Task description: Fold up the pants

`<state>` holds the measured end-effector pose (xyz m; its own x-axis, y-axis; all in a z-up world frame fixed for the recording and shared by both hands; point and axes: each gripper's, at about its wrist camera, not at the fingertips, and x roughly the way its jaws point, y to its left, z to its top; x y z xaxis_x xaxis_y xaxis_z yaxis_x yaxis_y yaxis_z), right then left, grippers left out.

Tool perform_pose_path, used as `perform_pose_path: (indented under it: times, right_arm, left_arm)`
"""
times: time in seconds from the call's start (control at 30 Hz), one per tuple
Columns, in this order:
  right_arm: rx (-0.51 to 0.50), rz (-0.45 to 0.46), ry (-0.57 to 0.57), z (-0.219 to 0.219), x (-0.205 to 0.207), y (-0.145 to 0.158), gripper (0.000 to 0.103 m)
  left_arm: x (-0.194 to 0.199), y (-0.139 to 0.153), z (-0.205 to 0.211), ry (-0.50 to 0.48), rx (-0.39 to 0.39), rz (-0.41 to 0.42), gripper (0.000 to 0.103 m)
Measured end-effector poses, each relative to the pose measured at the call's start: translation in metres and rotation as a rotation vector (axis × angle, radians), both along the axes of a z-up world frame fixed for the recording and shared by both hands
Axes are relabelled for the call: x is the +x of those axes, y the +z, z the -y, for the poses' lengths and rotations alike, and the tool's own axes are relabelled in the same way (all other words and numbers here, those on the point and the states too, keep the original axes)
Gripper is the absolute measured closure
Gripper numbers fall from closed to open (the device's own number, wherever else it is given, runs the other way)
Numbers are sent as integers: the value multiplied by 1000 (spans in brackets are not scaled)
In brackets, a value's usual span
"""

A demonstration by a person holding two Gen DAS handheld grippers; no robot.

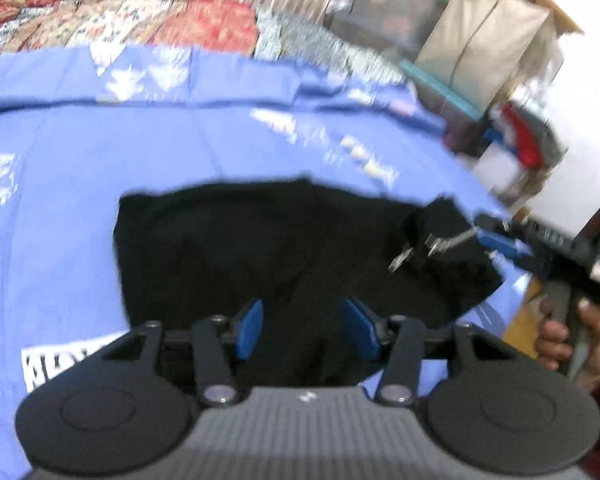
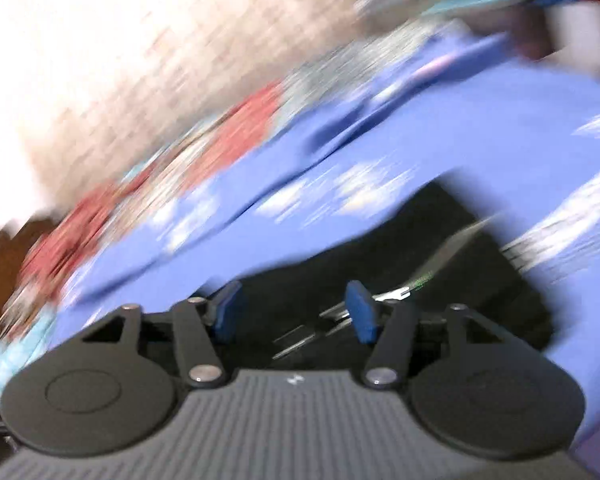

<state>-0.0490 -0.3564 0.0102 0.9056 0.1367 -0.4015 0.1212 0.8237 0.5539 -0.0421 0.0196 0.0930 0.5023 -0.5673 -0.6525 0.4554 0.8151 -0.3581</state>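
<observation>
Black pants [image 1: 260, 248] lie bunched in a rough rectangle on the blue bedsheet [image 1: 60, 184], both grippers over them.

Our left gripper [image 1: 304, 330] hovers at the near edge with jaws released and empty; our right gripper [image 2: 294, 312] also shows spread jaws, though blur hides detail. We should pinch the right-hand corners cleanly, lift evenly, and lay the fold flat without dragging the sheet.

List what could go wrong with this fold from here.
1. Both views are smeared by fast motion, so the next grasp may miss the black pants.
2. The bunched corner by the right gripper could flop open.
3. The left gripper, open above the cloth, might also pinch the blue sheet.
</observation>
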Motion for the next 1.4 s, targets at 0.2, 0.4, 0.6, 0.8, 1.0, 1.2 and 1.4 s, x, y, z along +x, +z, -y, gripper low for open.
perform_pose_path:
  times: [0.2, 0.4, 0.6, 0.8, 1.0, 1.2, 1.4]
  right_arm:
    - [134, -109, -222, 89, -25, -37, 29]
    - [151, -142, -70, 64, -17, -34, 82]
    - [-100, 33, 160, -19, -25, 29, 83]
    - [-257, 94, 310, -65, -31, 39, 83]
    - [-265, 146, 385, -87, -27, 49, 83]
    - [-292, 196, 552, -153, -14, 68, 83]
    - [-209, 92, 785, -200, -1, 48, 76]
  left_arm:
    - [38, 19, 22, -18, -158, -91, 56]
    - [61, 34, 105, -156, -93, -96, 44]
    - [71, 48, 182, -237, -35, -108, 12]
    - [75, 39, 194, -196, 99, -101, 80]
    - [82, 53, 113, -100, -68, -88, 87]
    - [71, 54, 17, 50, -179, -29, 88]
    - [60, -5, -71, 272, -145, -142, 88]
